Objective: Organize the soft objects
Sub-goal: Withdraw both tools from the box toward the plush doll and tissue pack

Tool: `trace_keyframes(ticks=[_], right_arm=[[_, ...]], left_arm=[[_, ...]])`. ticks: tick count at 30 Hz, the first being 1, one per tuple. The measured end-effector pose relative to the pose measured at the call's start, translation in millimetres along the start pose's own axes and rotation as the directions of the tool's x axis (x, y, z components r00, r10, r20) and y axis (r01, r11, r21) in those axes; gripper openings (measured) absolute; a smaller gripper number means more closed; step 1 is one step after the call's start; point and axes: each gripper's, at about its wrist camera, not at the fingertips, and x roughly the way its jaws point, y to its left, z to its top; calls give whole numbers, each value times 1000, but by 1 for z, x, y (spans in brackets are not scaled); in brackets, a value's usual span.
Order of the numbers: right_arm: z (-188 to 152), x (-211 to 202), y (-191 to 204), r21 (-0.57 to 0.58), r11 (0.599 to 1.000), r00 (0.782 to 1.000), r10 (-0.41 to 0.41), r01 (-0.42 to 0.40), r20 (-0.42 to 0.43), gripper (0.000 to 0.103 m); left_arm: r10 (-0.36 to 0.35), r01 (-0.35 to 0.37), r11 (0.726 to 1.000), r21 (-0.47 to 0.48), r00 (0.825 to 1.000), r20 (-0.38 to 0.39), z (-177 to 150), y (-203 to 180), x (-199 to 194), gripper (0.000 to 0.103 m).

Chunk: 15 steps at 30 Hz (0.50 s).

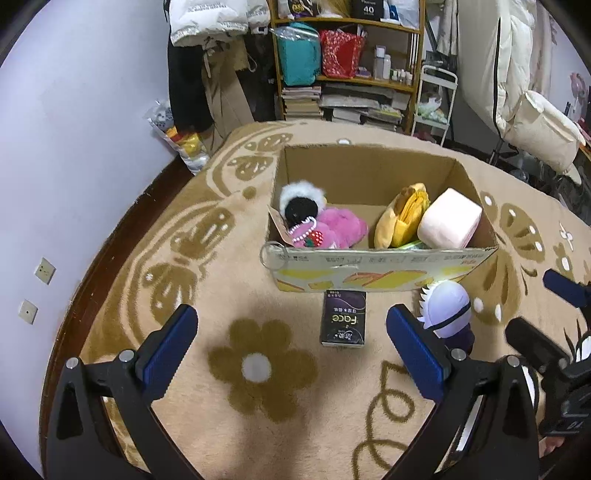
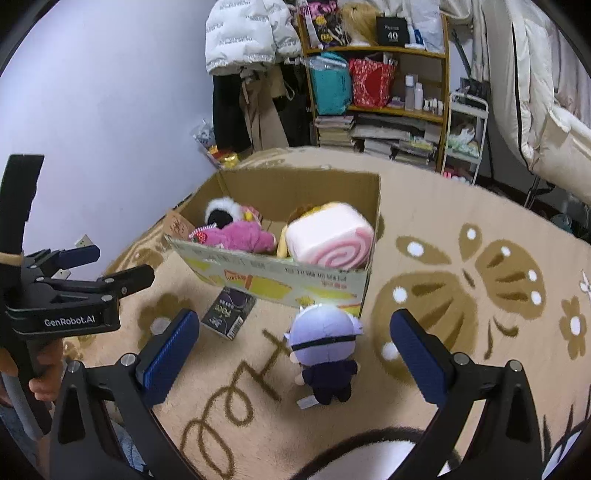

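The doll (image 2: 325,354) stood outside the box (image 2: 280,280), so I held my right gripper (image 2: 295,354) wide around it; the left gripper (image 1: 291,339) gaped empty.

A lived-in bedroom at home: a beige flower-patterned carpet (image 1: 258,369) on the floor, a wooden bookshelf (image 1: 347,74) crammed with bags, bottles and stacked books, puffer coats (image 2: 251,33) hanging on the wall, and white bedding (image 2: 546,92) at the right.
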Motion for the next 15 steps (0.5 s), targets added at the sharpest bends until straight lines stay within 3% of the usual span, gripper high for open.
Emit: trace_keyframes(ticks=[15], right_arm=[[-18, 42, -8, 20, 1000, 995, 6, -4, -97, 103]], left_arm=[[-23, 24, 999, 23, 998, -61, 5, -10, 31, 101]])
